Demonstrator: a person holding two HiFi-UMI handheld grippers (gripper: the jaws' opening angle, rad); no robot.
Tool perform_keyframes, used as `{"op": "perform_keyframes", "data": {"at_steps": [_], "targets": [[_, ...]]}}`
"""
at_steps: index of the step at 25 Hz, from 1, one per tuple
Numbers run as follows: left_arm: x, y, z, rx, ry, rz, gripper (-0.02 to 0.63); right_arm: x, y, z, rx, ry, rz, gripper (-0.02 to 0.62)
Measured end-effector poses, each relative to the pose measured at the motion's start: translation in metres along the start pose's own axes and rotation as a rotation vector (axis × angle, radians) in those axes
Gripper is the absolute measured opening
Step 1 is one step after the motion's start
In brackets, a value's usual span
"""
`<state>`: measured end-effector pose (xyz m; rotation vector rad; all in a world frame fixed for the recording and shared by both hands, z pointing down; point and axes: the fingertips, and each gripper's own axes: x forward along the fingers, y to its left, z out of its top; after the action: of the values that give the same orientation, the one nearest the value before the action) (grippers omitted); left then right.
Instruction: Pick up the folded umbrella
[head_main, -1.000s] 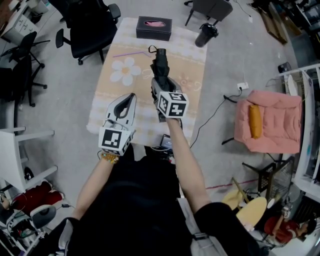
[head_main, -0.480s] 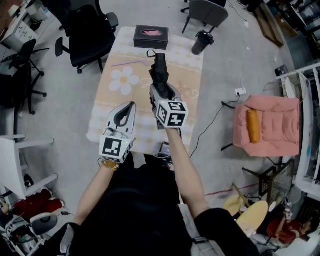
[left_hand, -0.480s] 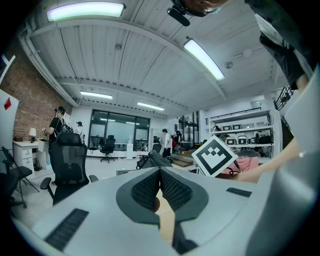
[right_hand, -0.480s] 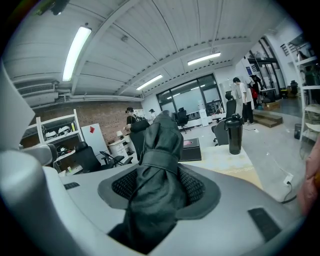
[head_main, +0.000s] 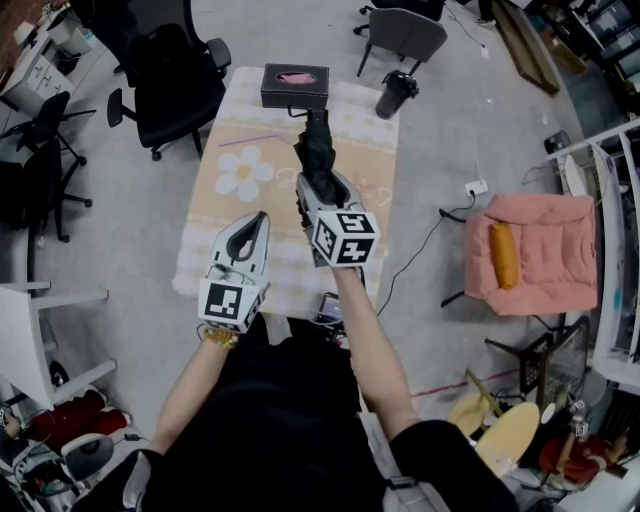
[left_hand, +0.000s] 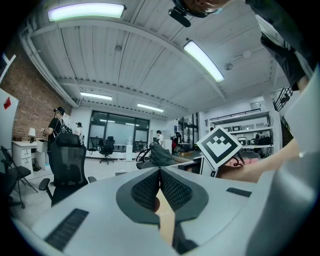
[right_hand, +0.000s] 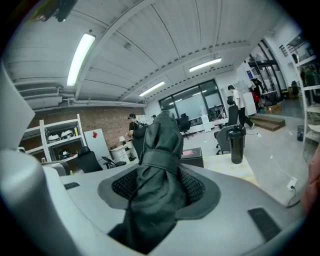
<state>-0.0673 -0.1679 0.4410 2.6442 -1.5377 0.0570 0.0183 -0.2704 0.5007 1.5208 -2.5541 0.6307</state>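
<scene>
The folded black umbrella (head_main: 317, 148) is gripped at its handle end by my right gripper (head_main: 319, 186) and held above the flower-print tablecloth (head_main: 240, 195), pointing away from me. In the right gripper view the umbrella (right_hand: 159, 160), with its strap wrapped round it, fills the gap between the two dark pads (right_hand: 196, 186). My left gripper (head_main: 262, 216) hovers to the left, near the table's front edge, holding nothing. Its jaws meet at the tip (left_hand: 160, 171). From the left gripper view the umbrella's tip (left_hand: 159, 154) shows just beyond them.
A black tissue box (head_main: 295, 85) sits at the table's far edge, and a thin purple stick (head_main: 250, 140) lies on the cloth. A dark flask (head_main: 393, 95) stands at the far right corner. Office chairs (head_main: 165, 70) stand at the left, a pink armchair (head_main: 535, 250) at the right.
My right gripper has risen with the umbrella, which now hangs higher over the cloth. The left gripper has stayed where it was.
</scene>
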Motion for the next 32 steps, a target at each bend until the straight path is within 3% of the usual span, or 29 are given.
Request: {"op": "perform_keyframes", "data": {"at_steps": [32], "targets": [[0.018, -0.020, 0.024, 0.008, -0.055, -0.047, 0.014, -0.048, 0.017, 0.082, -0.081, -0.183, 0.014, 0.219]]}}
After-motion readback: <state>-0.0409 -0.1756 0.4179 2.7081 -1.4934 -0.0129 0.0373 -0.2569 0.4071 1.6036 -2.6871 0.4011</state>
